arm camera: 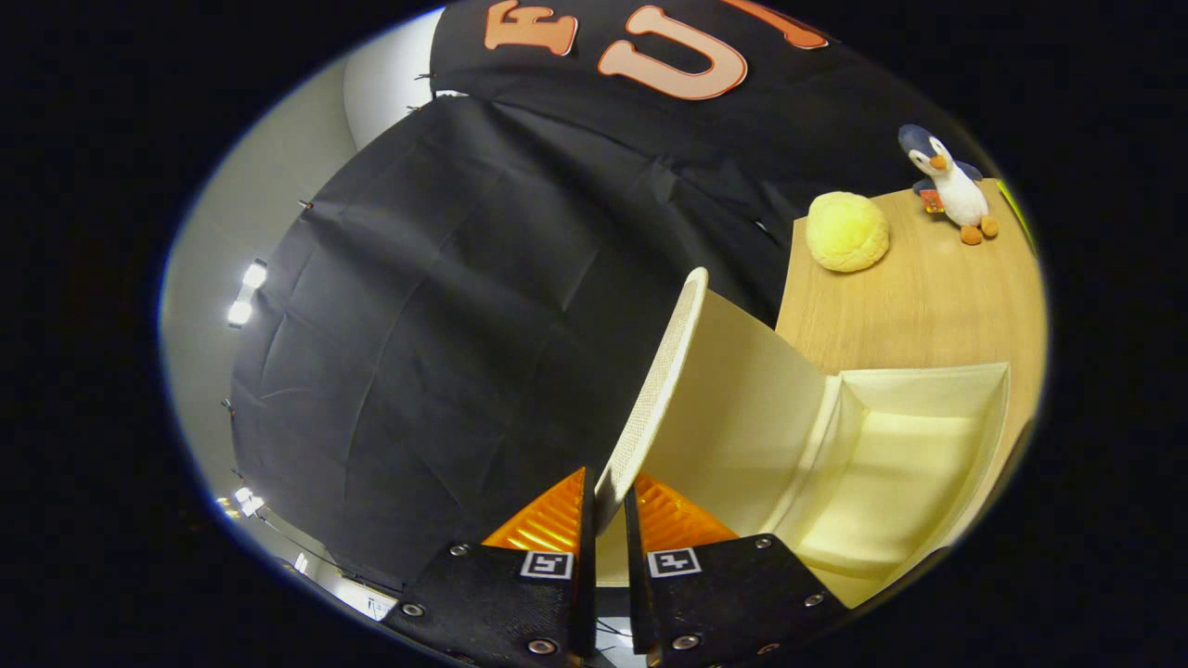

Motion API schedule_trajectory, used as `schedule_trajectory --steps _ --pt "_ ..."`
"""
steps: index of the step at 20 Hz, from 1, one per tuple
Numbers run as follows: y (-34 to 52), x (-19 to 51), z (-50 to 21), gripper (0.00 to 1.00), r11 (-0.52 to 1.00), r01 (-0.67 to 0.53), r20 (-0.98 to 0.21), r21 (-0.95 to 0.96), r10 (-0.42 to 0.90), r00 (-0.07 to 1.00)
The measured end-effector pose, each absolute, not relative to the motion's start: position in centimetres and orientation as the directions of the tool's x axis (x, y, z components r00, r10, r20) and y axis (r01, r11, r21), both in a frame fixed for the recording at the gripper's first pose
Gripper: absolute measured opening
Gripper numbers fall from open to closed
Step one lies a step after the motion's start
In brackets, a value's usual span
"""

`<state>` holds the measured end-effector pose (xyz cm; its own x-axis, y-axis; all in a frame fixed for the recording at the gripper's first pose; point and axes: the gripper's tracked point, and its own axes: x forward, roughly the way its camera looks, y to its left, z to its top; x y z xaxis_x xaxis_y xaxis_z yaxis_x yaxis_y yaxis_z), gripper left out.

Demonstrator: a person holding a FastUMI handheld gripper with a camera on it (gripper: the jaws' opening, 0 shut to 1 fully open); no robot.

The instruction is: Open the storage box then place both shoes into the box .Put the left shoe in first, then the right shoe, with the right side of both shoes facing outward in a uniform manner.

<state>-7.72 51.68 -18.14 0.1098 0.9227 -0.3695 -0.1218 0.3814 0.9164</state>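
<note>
Your gripper [608, 506] is clamped on the lid [654, 390] of the storage box [914, 445], swung up and open on the counter [928, 297], with both shoes left to place.

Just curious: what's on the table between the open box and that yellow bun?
Nothing: in the gripper view, bare wooden table separates the box from the bun.

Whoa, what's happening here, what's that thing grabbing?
A hand-held claw is pinching the edge of a cream fabric lid, with one finger on each side of it. The lid is swung up from a cream fabric storage box, so the box stands open and its inside looks empty. The box sits on a light wooden table. Beyond it are a round yellow plush bun and a small toy penguin.
</note>
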Motion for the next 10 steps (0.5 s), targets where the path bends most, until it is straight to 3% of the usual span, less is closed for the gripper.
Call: schedule_trajectory --steps 10 --pt "61.5 -10.7 -21.3 0.16 0.506 -0.113 -0.503 0.855 0.863 0.056"
